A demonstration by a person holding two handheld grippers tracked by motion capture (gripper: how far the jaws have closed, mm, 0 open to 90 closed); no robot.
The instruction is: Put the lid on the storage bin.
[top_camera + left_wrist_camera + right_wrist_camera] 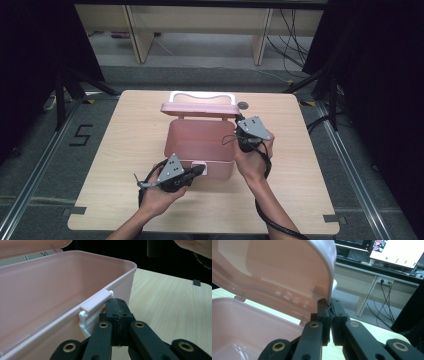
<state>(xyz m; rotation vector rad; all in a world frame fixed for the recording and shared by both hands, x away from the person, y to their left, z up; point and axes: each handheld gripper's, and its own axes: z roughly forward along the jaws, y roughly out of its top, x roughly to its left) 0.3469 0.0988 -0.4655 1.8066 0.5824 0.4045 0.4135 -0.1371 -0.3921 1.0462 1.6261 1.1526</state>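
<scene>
lab or office recording space: lit monitors (395, 251) on a long desk (372, 272), loose cables (384, 293) hanging below, black tripod legs (67, 85), floor rails (30, 175), taped floor number (82, 135), wooden table (125, 200).

A pink box (200, 142) with a white latch (86, 318) sits on a pale wood-grain table (125, 150).
</scene>
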